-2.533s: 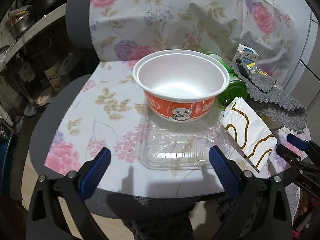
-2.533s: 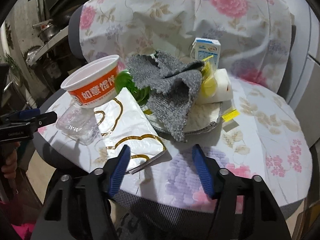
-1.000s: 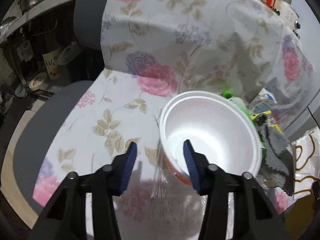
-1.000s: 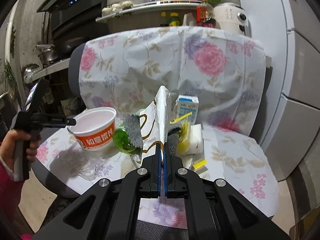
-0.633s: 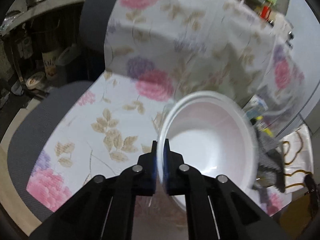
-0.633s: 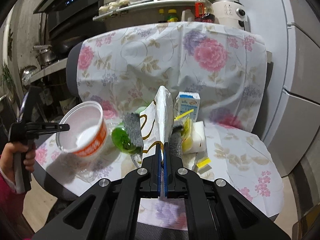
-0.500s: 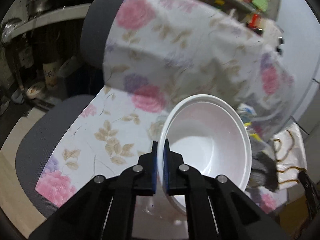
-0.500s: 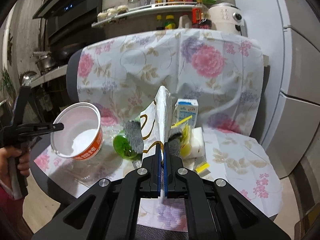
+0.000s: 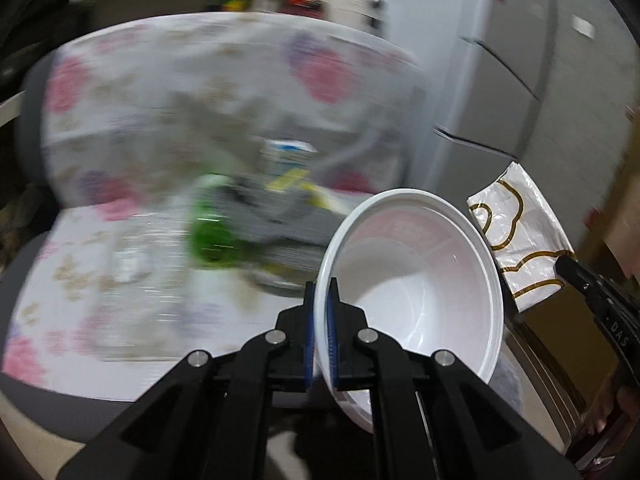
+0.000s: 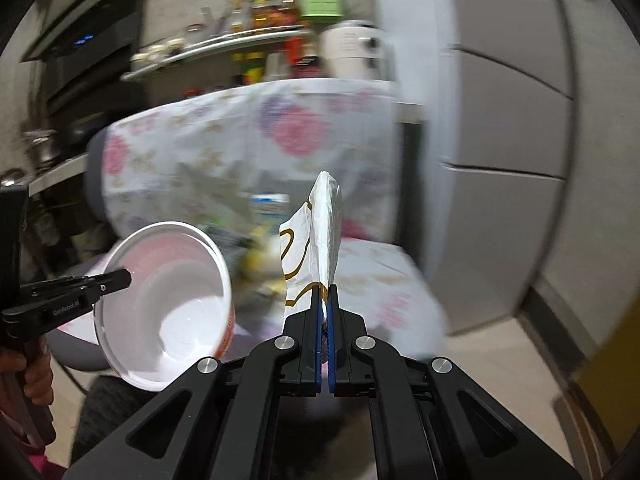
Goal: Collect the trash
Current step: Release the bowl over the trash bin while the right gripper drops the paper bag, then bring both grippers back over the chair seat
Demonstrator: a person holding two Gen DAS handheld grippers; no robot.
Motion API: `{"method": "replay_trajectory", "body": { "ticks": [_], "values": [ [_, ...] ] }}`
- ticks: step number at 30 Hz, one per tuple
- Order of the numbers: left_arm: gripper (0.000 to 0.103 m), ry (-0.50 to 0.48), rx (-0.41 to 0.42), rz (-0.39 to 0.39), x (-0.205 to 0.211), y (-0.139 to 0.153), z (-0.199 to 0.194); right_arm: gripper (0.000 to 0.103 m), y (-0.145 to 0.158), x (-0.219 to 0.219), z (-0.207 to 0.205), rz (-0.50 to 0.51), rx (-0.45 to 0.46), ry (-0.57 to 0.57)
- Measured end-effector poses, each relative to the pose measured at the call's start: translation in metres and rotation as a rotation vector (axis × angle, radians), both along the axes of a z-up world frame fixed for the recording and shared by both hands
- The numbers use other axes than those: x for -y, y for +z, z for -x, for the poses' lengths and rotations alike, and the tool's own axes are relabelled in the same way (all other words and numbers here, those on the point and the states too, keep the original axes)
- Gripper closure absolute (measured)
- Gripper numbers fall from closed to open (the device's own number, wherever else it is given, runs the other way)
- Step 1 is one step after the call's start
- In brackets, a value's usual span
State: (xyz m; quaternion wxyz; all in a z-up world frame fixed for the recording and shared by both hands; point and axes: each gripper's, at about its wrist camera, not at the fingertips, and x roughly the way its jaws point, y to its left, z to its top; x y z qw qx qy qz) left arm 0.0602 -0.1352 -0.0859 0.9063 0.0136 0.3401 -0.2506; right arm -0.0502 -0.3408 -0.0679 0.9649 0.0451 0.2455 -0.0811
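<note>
White "GenRobot.AI" lettering on side of black plastic left gripper, seen from right wrist view

White letters "DAS", rest cut off, on black plastic body of right gripper, seen from left wrist view

Orange band with white characters on outer wall of white foam bowl: too blurred to read

Blue-and-white carton: print unreadable

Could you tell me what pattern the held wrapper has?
White wrapper with gold looping lines, clearest in the left wrist view.
</note>
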Motion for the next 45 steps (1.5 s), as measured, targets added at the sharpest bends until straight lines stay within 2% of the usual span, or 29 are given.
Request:
{"method": "replay_trajectory", "body": {
  "ticks": [3, 6, 10, 14, 19, 21, 22, 24, 25, 27, 28, 33, 38, 42, 45],
  "values": [
    [0.1, -0.109, -0.004, -0.025, 0.048, -0.015, 0.012, 0.101, -0.008, 0.035, 0.04, 0.009, -0.024, -0.124],
    [0.1, -0.24, -0.019, -0.063, 0.107, -0.037, 0.029, 0.101, -0.02, 0.061, 0.064, 0.008, -0.057, -0.213],
    [0.1, -0.359, -0.054, -0.112, 0.161, -0.065, 0.048, 0.101, -0.05, 0.099, 0.089, -0.037, -0.119, -0.329],
    [0.1, -0.429, -0.1, -0.148, 0.197, -0.094, 0.057, 0.101, -0.083, 0.124, 0.102, -0.107, -0.163, -0.399],
    [0.099, -0.489, -0.157, -0.175, 0.226, -0.12, 0.055, 0.1, -0.11, 0.141, 0.107, -0.155, -0.21, -0.44],
    [0.099, -0.529, -0.194, -0.184, 0.236, -0.131, 0.055, 0.096, -0.121, 0.149, 0.107, -0.181, -0.244, -0.45],
    [0.095, -0.548, -0.214, -0.182, 0.24, -0.135, 0.057, 0.095, -0.124, 0.151, 0.107, -0.189, -0.26, -0.455],
    [0.078, -0.578, -0.244, -0.184, 0.248, -0.141, 0.057, 0.093, -0.131, 0.156, 0.108, -0.214, -0.283, -0.472],
    [0.066, -0.586, -0.244, -0.184, 0.25, -0.143, 0.059, 0.086, -0.137, 0.158, 0.107, -0.236, -0.303, -0.472],
    [0.064, -0.6, -0.239, -0.18, 0.249, -0.143, 0.061, 0.072, -0.141, 0.16, 0.106, -0.246, -0.312, -0.476],
    [0.064, -0.597, -0.233, -0.181, 0.246, -0.141, 0.062, 0.069, -0.141, 0.159, 0.106, -0.241, -0.314, -0.482],
    [0.063, -0.529, -0.199, -0.157, 0.222, -0.121, 0.049, 0.067, -0.122, 0.154, 0.104, -0.216, -0.26, -0.491],
    [0.063, -0.412, -0.12, -0.122, 0.171, -0.086, 0.033, 0.067, -0.076, 0.131, 0.102, -0.153, -0.083, -0.461],
    [0.063, -0.313, -0.079, -0.089, 0.12, -0.06, 0.023, 0.066, -0.043, 0.104, 0.078, -0.191, -0.009, -0.312],
    [0.063, -0.219, -0.053, -0.079, 0.078, -0.044, 0.018, 0.066, -0.026, 0.065, 0.049, -0.126, -0.012, -0.192]
  ]
}}
